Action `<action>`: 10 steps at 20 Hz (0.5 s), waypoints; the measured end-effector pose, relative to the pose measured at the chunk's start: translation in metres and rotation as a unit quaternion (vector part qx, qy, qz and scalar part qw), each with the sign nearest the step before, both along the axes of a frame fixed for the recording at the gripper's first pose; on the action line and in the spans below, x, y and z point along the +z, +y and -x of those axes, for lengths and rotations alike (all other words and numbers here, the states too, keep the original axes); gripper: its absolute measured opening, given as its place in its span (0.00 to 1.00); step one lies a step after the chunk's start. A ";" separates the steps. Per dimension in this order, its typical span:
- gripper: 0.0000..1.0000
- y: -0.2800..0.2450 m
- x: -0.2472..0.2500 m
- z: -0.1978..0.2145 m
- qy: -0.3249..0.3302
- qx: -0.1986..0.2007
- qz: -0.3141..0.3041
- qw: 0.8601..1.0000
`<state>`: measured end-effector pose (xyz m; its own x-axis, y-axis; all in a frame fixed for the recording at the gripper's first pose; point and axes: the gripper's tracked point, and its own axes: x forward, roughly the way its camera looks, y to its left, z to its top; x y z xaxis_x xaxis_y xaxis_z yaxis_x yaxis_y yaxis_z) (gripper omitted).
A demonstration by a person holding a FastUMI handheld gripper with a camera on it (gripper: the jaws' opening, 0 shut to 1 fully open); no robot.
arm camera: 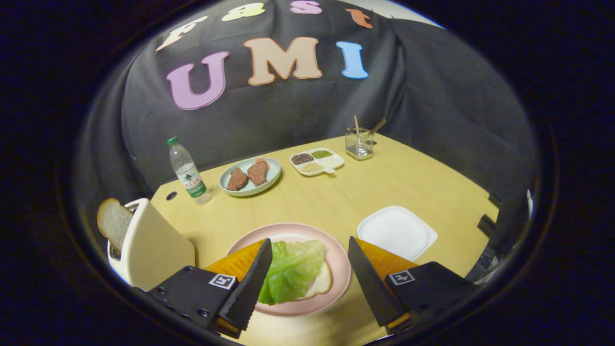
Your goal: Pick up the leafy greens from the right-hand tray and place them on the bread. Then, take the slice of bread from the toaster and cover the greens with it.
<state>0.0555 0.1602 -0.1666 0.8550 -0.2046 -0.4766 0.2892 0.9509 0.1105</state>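
One step looks done: greens point(291, 269) lie on the bread point(321, 284) on the pink plate point(336, 262), between the fingers. Gripper point(310, 274) wide apart, holding nothing. White tray point(397, 231) bare. Second slice point(113, 222) stands out of the toaster point(151, 247), beside the plate. Risks: a hard pinch could crush or tear the soft crumb; the slot may drag the slice; a tilted drop would slide off the glossy, crinkled leaf. Slot depth probably shallow, hard to tell.
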 end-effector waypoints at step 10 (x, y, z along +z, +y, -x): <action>0.99 0.123 0.132 -0.006 -0.027 0.088 0.056 0.994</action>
<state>0.0614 0.2834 -0.0351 0.9055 -0.0989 -0.4126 0.1137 0.9934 0.0116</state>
